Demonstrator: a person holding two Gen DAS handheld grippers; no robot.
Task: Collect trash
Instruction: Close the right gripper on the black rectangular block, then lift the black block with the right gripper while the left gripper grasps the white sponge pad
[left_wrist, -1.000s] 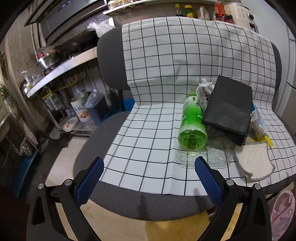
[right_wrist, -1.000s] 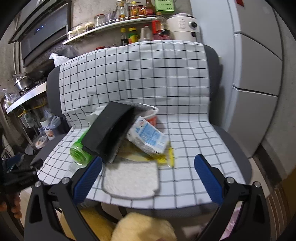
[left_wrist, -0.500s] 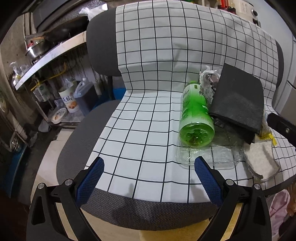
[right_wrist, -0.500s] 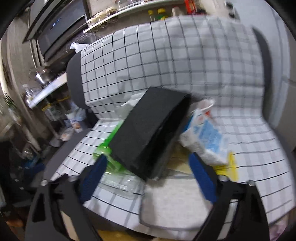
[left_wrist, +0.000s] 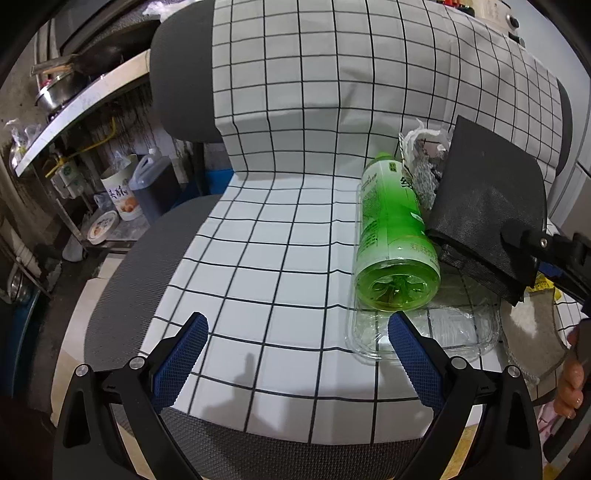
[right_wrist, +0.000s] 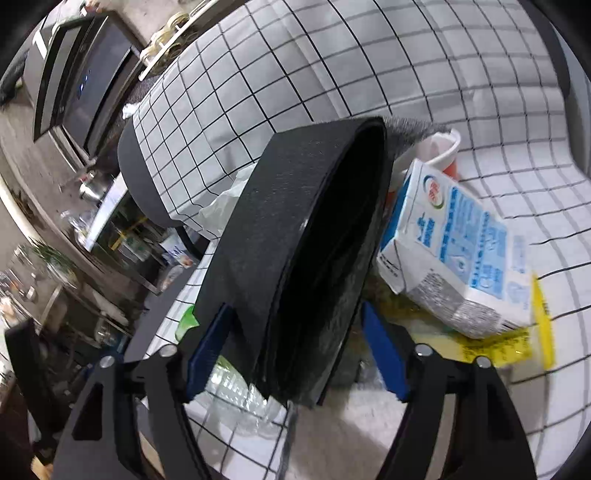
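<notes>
On the chair, right tool (right_wrist: 295, 354) now closing around black box (right_wrist: 295, 236), nearer than before, left tool (left_wrist: 295, 354) open, empty.

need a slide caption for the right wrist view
Right gripper fingers closing around a black folded foam tray beside a blue-and-white milk carton.

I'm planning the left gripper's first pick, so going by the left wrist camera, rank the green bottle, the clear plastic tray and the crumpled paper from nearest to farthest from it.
1. Clear plastic tray: flat on the seat, just beyond the left gripper's right finger.
2. Green bottle: lying with its base over the tray's far edge.
3. Crumpled paper: behind the bottle's cap end, by the backrest.
</notes>
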